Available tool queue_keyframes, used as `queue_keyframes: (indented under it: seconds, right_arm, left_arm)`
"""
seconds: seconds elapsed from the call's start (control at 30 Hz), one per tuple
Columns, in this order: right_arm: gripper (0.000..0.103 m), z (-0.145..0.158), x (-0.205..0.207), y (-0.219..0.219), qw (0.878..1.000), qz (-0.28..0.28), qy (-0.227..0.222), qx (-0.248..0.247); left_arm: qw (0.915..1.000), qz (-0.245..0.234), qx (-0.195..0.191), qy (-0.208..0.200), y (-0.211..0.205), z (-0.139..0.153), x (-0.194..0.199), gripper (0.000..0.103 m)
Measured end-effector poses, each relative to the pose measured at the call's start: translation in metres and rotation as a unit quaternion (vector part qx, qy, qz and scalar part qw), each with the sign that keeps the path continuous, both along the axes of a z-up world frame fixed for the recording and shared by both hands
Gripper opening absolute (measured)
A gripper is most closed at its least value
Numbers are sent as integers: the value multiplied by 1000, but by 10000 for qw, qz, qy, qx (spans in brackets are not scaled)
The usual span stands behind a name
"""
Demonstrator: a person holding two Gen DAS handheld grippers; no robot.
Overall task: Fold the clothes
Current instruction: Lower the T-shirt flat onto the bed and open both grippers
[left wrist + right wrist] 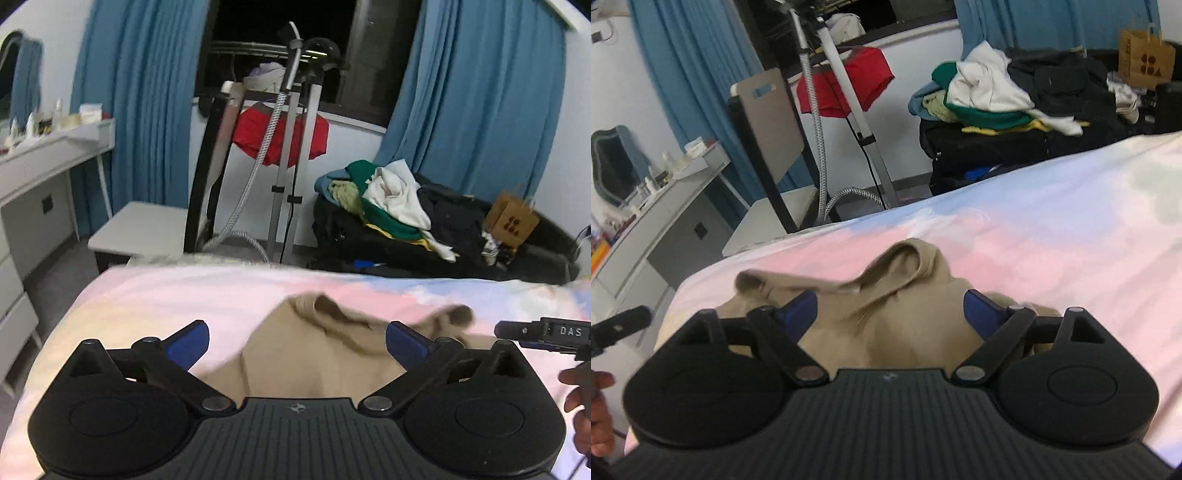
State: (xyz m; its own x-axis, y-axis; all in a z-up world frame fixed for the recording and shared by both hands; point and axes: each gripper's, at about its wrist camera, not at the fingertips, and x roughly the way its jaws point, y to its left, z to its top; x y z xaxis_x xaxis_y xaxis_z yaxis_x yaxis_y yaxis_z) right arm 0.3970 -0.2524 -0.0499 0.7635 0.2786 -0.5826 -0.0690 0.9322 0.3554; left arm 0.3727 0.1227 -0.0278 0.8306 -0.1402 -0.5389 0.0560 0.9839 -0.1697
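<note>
risk: we judge a one-layer pinch would drag the heap, not fold it | garment point(901, 314): tan, rumpled, one fold humped up, near the bed's point(1052, 229) foot edge | left gripper point(297, 343): jaws apart, empty | right gripper point(890, 310): jaws apart, straddling cloth

We see even, soft indoor light with weak shadows; the window point(280, 40) behind is black. The pale bed sheet point(184, 291) looks washed out and bright. Motion blur smears the beige garment point(314, 354) and the curtains point(140, 92). Fisheye distortion bends straight lines near both views' edges, with dark vignetted corners.
</note>
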Motion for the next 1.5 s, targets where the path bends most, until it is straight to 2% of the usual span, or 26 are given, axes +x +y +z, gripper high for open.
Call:
queue_keyframes:
  seconds: [0.1, 0.17, 0.27, 0.37, 0.43, 0.5, 0.53, 0.57, 0.63, 0.73, 0.83, 1.03, 1.07, 1.1, 1.13, 1.17, 1.23, 1.3, 1.4, 1.5]
  right_arm:
    - [88, 9, -55, -3, 9998, -47, -129, 148]
    - [88, 15, -91, -6, 9994, -79, -215, 246]
    - [88, 24, -146, -9, 9986, -126, -343, 394]
    - [87, 22, -202, -13, 9971, -151, -474, 576]
    - [81, 13, -235, -18, 9954, -208, -499, 786]
    - [62, 3, -253, -25, 9937, -335, -398, 994]
    - [57, -2, -260, -29, 9924, -401, -352, 1106]
    - [48, -7, -263, -33, 9914, -458, -302, 1188]
    - [44, -17, -259, -39, 9900, -575, -144, 1279]
    - [44, -29, -244, -42, 9886, -628, -86, 1368]
    - [44, -40, -232, -40, 9863, -607, 25, 1534]
    - [44, -57, -214, -34, 9867, -426, 210, 1553]
    - [44, -60, -210, -32, 9870, -422, 253, 1528]
    - [44, -63, -207, -30, 9873, -417, 296, 1503]
    - [44, -66, -204, -28, 9876, -413, 339, 1478]
    - [44, -69, -201, -27, 9876, -414, 375, 1465]
    - [44, -72, -195, -23, 9877, -410, 435, 1442]
    - [44, -73, -193, -19, 9885, -407, 453, 1387]
    - [44, -73, -196, -15, 9893, -401, 446, 1327]
    - [44, -72, -200, -16, 9896, -440, 412, 1306]
  left_arm:
    - [9994, 127, -309, -2, 23, 12, -57, 103]
    - [9970, 297, -711, -49, 45, 15, -95, 103]
    - [9923, 629, -1026, -298, 72, 11, -146, 103]
    - [9747, 1238, -1848, -213, 105, -9, -179, 100]
    - [9602, 1557, -2319, 3, 122, -24, -185, 93]
    - [9456, 1854, -2664, 240, 137, -36, -185, 82]
    - [9387, 1986, -2800, 326, 144, -41, -185, 78]
    - [9335, 2065, -2906, 385, 149, -45, -182, 77]
    - [9261, 2144, -3066, 486, 158, -55, -177, 68]
    - [9251, 2262, -3005, 533, 159, -74, -162, 61]
    - [9218, 2221, -3110, 644, 160, -94, -141, 54]
    - [9368, 1876, -2938, 290, 140, -116, -94, 52]
    - [9373, 1847, -2941, 291, 139, -119, -88, 48]
    - [9376, 1826, -2945, 297, 137, -123, -83, 35]
    - [9378, 1820, -2941, 305, 136, -126, -79, 17]
    - [9369, 1818, -2969, 323, 138, -127, -77, 8]
    - [9349, 1814, -3030, 359, 142, -128, -73, 6]
    - [9325, 1873, -3079, 255, 152, -119, -72, 5]
    - [9436, 1857, -2741, -47, 165, -81, -72, 5]
    - [9585, 1991, -1978, -493, 163, -42, -78, 6]
